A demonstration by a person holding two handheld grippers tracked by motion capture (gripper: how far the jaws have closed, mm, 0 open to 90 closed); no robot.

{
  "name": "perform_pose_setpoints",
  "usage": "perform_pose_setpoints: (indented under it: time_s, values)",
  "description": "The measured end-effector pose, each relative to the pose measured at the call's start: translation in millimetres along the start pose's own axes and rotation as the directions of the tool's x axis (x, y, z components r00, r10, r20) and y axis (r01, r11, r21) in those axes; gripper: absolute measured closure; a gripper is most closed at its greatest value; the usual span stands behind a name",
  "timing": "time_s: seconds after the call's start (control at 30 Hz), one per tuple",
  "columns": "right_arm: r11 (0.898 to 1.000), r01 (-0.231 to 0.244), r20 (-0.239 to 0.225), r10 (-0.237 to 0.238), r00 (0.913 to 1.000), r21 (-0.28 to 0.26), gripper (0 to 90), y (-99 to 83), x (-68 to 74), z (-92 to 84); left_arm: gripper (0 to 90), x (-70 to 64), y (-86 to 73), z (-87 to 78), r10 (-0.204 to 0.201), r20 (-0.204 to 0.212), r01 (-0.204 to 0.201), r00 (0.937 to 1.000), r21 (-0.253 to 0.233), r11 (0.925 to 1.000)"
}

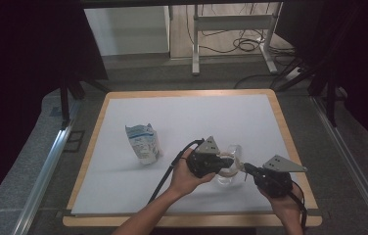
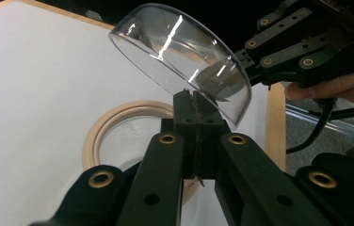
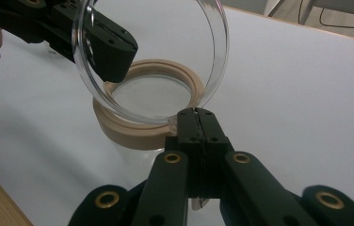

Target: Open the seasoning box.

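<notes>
Right now both tools are clenched on the rim of a clear plastic dome lid [image 3: 151, 61], held tilted in the air just above a glass jar with a cream-coloured ring [image 3: 149, 106] around its mouth. The right tool [image 3: 196, 117] pinches the lid's near edge, while the left tool [image 2: 195, 101] grips the same rim from the opposite side. The jar stands on the white counter [image 1: 182, 117], between the two hands, and a small blue-and-white pouch [image 1: 143, 143] stands well apart to the left. Judging by this, the lid is mid-transfer over the jar. The next move calls for levelling the lid and keeping it centred over the ring.
</notes>
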State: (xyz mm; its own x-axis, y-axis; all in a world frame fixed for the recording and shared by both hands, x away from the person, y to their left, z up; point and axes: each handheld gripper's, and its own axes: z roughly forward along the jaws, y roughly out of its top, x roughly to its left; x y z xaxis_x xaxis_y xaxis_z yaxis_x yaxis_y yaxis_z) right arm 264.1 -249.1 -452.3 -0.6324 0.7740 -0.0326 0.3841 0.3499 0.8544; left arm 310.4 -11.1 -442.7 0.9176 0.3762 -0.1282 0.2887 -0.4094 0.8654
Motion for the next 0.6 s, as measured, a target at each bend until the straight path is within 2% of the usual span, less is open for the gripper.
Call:
perform_pose_setpoints:
  time_s: [0.33,0.6]
  values:
    - [1.000,-0.011,0.001,0.011,0.9999,-0.001,90.0,-4.7,-1.6,-2.7,90.0,-5.5,4.7,4.9,-0.001,0.007,0.001,1.0000,0.001,1.0000]
    - [0.998,-0.065,0.028,0.066,0.9975,-0.018,89.4,-15.3,-14.1,-15.1,90.0,-12.1,8.1,12.7,0.012,0.014,-0.012,0.9998,0.009,0.9999]
